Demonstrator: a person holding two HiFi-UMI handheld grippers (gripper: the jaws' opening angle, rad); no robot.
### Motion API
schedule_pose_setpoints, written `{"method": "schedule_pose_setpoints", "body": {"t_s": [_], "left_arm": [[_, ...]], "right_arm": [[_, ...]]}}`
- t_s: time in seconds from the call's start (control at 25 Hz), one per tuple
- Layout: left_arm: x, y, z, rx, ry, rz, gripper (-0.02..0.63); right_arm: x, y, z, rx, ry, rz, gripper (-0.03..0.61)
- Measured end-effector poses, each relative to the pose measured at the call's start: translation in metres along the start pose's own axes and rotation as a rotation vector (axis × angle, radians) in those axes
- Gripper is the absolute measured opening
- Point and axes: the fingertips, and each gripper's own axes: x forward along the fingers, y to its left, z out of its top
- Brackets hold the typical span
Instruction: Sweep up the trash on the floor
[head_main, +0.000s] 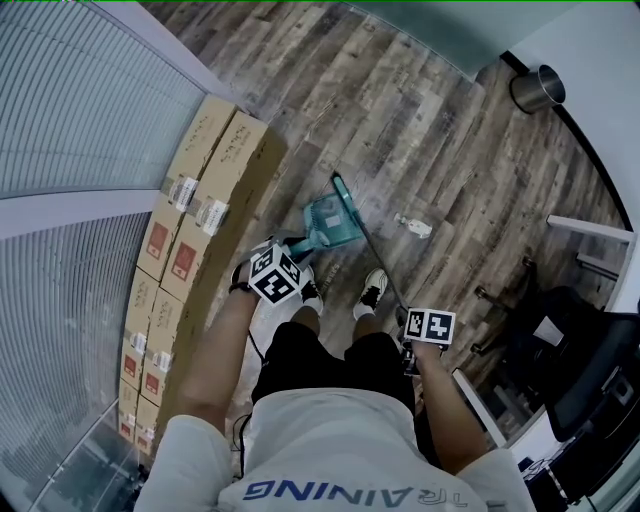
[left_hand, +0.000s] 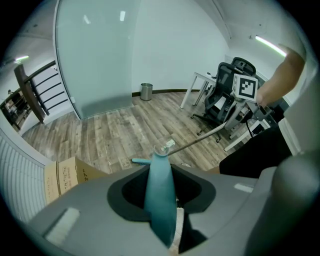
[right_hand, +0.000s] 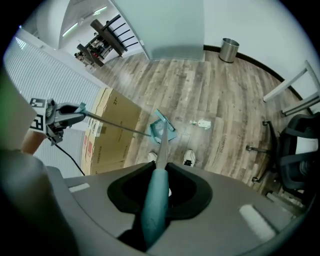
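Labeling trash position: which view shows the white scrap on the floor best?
Head view: from above, the scrap lies in the open, to the picture's right of the dustpan. Right gripper view shows it clearly too; left gripper view has it tiny, at the teal handle's tip.

My left claw (left_hand: 161, 202) is clamped on a teal handle (left_hand: 159, 175).
Past its tip, a thin pole (left_hand: 210, 132) slants down to the wooden floor (left_hand: 115, 130), ending just beside a small pale scrap (left_hand: 169, 144); a cardboard box (left_hand: 65, 175) sits left, a metal bin (left_hand: 146, 91) far off.
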Motion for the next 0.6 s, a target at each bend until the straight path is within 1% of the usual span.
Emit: {"method": "schedule_pose_setpoints", "body": {"t_s": [0.32,0.48,0.6], "left_arm": [[0.002,0.001,0.005,0.0,0.004,0.001,0.121],[0.002,0.001,0.006,-0.006,0.011,0.001,0.121],[0.002,0.001,0.004,-0.01,0.013,0.002,0.121]], "right_arm": [[-0.032,-0.076,0.027,0.121,-0.113,-0.083,0.106],[-0.047,-0.128,0.037,0.199,-0.156,-0.155,0.106],[-0.049,-0.165,0.037,0.271,-0.161,-0.206,0.106]]}}
